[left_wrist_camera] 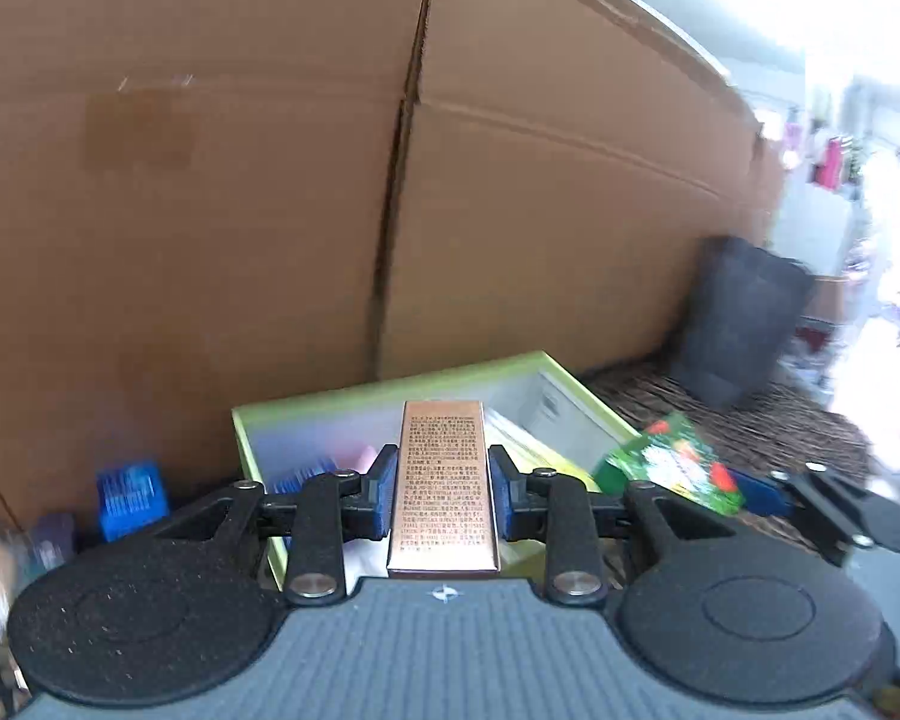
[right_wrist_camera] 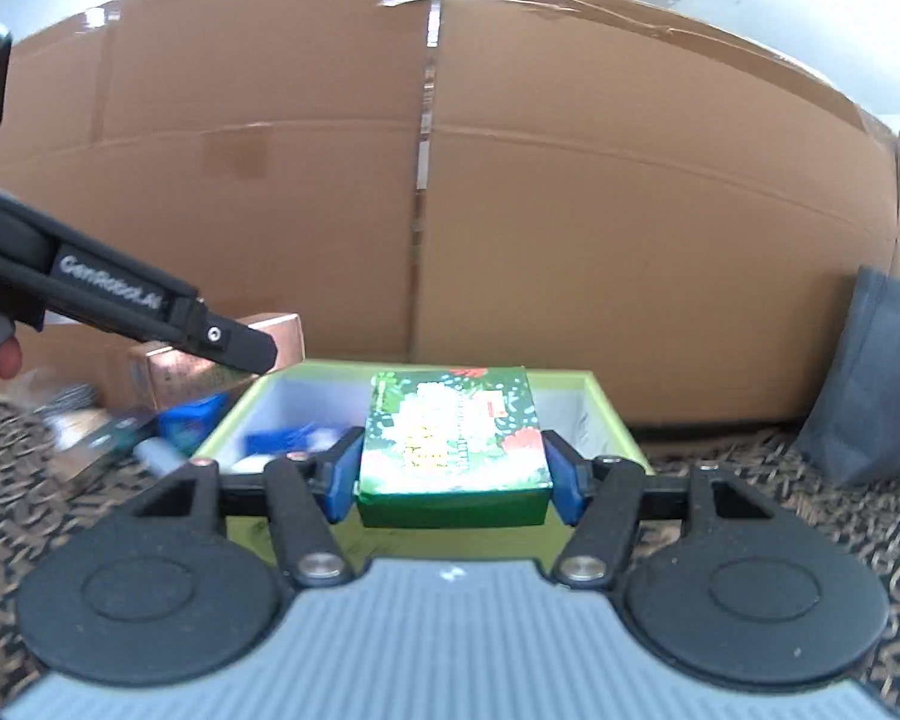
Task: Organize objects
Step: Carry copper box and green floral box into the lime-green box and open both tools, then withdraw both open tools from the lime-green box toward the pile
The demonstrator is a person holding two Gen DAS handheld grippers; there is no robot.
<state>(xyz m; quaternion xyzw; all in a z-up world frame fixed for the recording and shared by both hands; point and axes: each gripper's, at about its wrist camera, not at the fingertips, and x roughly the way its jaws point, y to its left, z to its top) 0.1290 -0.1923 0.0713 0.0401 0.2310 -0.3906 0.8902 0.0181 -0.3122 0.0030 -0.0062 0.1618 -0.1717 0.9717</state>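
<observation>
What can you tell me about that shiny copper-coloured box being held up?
The copper-coloured box is slim and rectangular, with a metallic, foil-like cardboard sheen and a face covered in small dark print. The left hand-held gripper clamps its long sides between blue pads, so it is lifted clear, pointing away from the camera. It hangs over the near end of the open light-green box; nothing but the pads touches it. In the right wrist view its end pokes out past the gripper.

We saw a large cardboard box (right_wrist_camera: 510,210) filling the back like a wall. Below it lay a dark patterned carpet (right_wrist_camera: 810,516), and right of it leaned a grey bag (right_wrist_camera: 876,390). Bright daylight flooded in farther right.
</observation>
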